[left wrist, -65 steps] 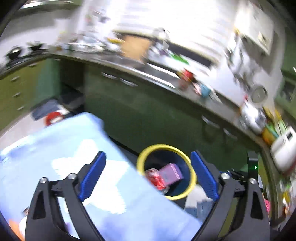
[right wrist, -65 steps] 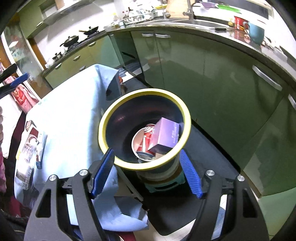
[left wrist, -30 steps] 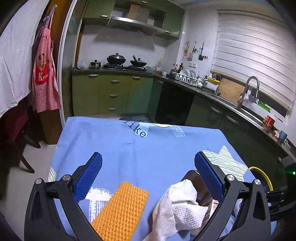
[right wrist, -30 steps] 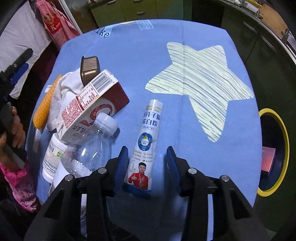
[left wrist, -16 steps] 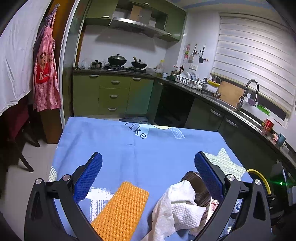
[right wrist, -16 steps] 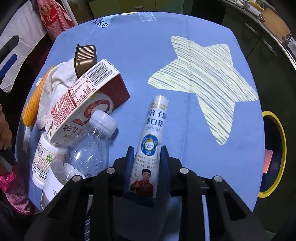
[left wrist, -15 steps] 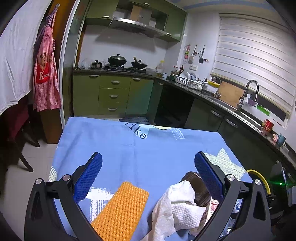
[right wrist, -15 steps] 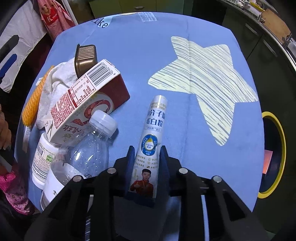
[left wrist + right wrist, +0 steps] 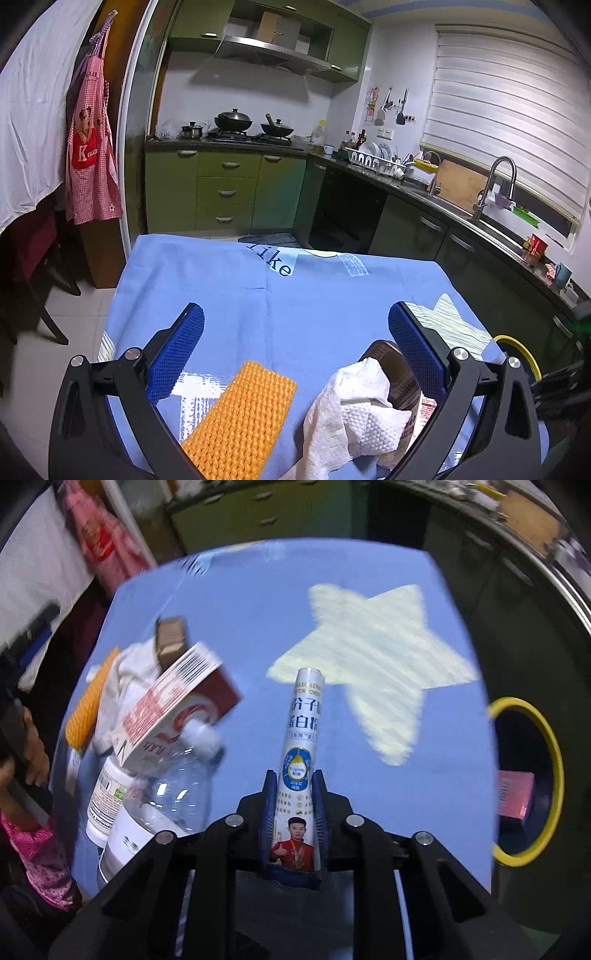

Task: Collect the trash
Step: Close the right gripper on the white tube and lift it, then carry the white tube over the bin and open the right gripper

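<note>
Over the blue star-printed tablecloth (image 9: pixel 240 602), right gripper (image 9: pixel 293 805) is clamped tight on the lower half of one white printed paper tube packet (image 9: pixel 301 746); the packet juts forward between the blue pads, its far end apparently clear of the cloth. Left gripper (image 9: pixel 291 334) hovers with jaws spread wide, holding nothing, above the near pile.

Step in hand, as I judge it: carrying the gripped packet off the table. Next move likely calls for a swing to the right, toward the black bin with the yellow rim (image 9: pixel 554 775) standing just off the table's edge, then a release over its mouth. Bin already holds one pink box (image 9: pixel 513 794).

Count of what remains on the cloth:
- one red-and-white cardboard carton (image 9: pixel 173 709), tilted, leaning on the other items
- one clear plastic bottle with a white cap (image 9: pixel 166 794)
- one small white pill bottle (image 9: pixel 105 797)
- one crumpled white paper towel (image 9: pixel 354 417)
- one brown ridged cup (image 9: pixel 397 373), partly under the towel
- one orange knitted cloth (image 9: pixel 240 417)

Right-wrist view is blurred at the left; labels unreadable.
</note>
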